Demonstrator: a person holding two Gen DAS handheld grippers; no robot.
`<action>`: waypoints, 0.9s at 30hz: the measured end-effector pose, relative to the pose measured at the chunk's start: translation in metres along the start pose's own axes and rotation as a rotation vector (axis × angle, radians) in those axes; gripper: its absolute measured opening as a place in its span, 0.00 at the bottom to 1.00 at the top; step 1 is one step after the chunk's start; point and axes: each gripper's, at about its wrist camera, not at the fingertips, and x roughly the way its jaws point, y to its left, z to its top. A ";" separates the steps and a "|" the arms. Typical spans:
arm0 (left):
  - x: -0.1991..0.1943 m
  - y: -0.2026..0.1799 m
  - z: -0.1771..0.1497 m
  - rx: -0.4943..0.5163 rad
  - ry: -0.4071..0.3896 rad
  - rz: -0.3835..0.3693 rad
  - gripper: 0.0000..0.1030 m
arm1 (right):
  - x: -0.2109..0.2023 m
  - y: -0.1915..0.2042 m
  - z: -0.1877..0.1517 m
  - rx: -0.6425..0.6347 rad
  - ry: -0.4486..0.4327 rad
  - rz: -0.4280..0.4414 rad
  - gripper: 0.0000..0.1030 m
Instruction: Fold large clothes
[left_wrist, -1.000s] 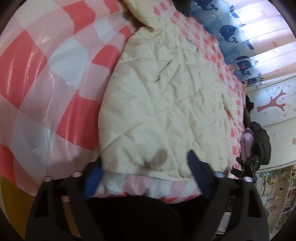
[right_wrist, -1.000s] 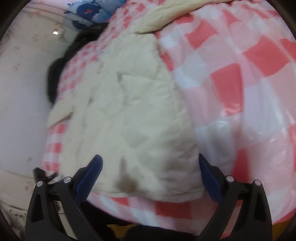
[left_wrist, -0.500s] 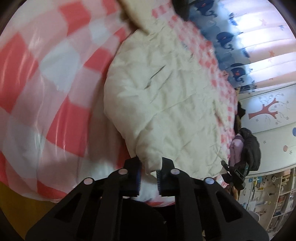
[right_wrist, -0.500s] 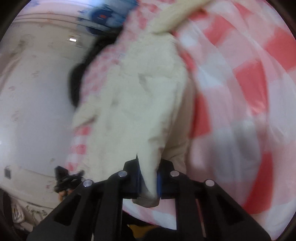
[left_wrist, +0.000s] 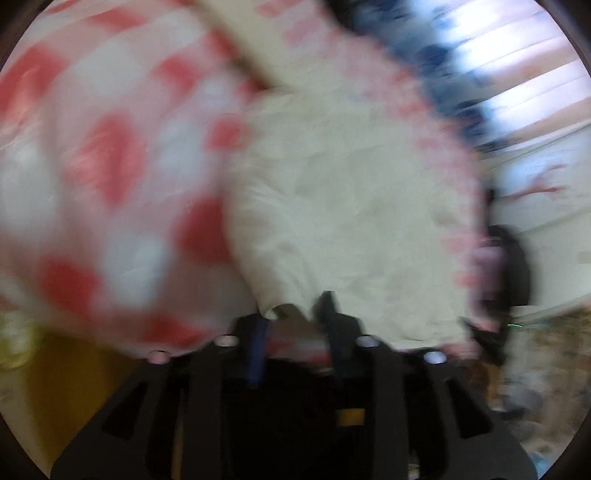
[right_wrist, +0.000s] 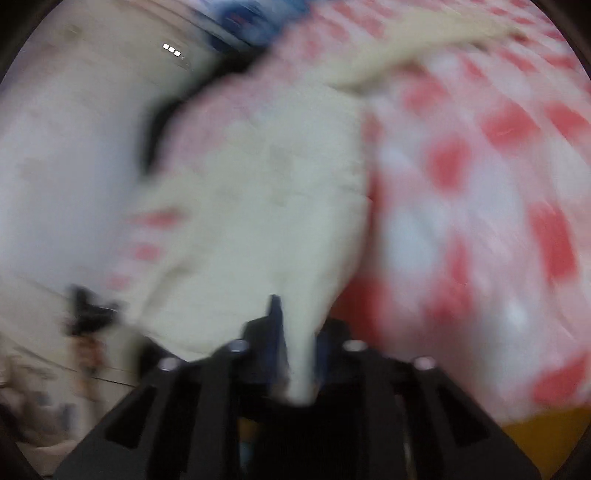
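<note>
Left wrist view, blurred: left gripper (left_wrist: 295, 314) jaws easing apart, hem of the cream quilted jacket (left_wrist: 351, 206) bunched between them. Jacket spread over the red-and-white checked bedspread (left_wrist: 110, 166).

Right wrist view (equally smeared): right gripper (right_wrist: 297, 325) jaws opening too, yet pinching a fold of the jacket's (right_wrist: 266, 214) edge. Bedspread (right_wrist: 480, 184) on the right, pale wall (right_wrist: 62, 166) on the left.
</note>
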 end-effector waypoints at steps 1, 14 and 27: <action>-0.003 0.007 0.000 -0.021 -0.015 0.049 0.31 | 0.000 -0.006 -0.005 0.004 -0.006 -0.079 0.29; 0.074 -0.132 0.046 0.297 -0.037 0.061 0.58 | 0.087 0.041 0.038 -0.142 0.122 -0.081 0.75; 0.095 -0.250 0.108 0.360 -0.399 0.107 0.88 | -0.052 -0.106 0.199 0.301 -0.437 0.241 0.89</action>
